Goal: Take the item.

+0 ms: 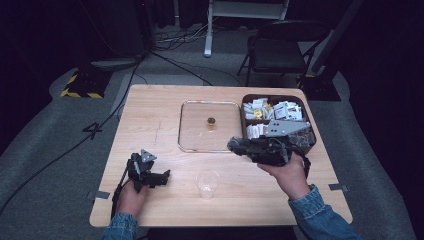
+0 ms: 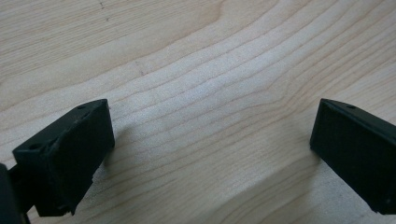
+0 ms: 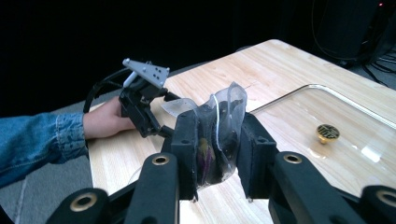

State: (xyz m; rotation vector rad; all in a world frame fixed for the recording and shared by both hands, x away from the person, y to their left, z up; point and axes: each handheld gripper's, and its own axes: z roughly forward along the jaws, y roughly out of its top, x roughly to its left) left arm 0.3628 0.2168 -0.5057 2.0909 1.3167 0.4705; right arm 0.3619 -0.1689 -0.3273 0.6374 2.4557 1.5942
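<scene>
My right gripper (image 1: pixel 235 145) hovers over the middle of the table, just left of the brown box (image 1: pixel 243 119). In the right gripper view its jaws (image 3: pixel 215 140) are shut on a crumpled clear packet (image 3: pixel 229 105) with something dark purple inside. A clear plastic cup (image 1: pixel 207 184) stands upright near the front edge, below and left of that gripper. My left gripper (image 1: pixel 165 176) rests low at the front left; in its own view it (image 2: pixel 212 140) is wide open over bare wood with nothing between the jaws. It also appears farther off (image 3: pixel 140 105).
A square glass lid (image 1: pixel 195 134) with a brass knob (image 1: pixel 211 121) lies flat in the middle of the wooden table (image 1: pixel 150 115). The brown box at the right holds several white and yellow sachets (image 1: pixel 280 111). A folding chair (image 1: pixel 280 50) stands behind the table.
</scene>
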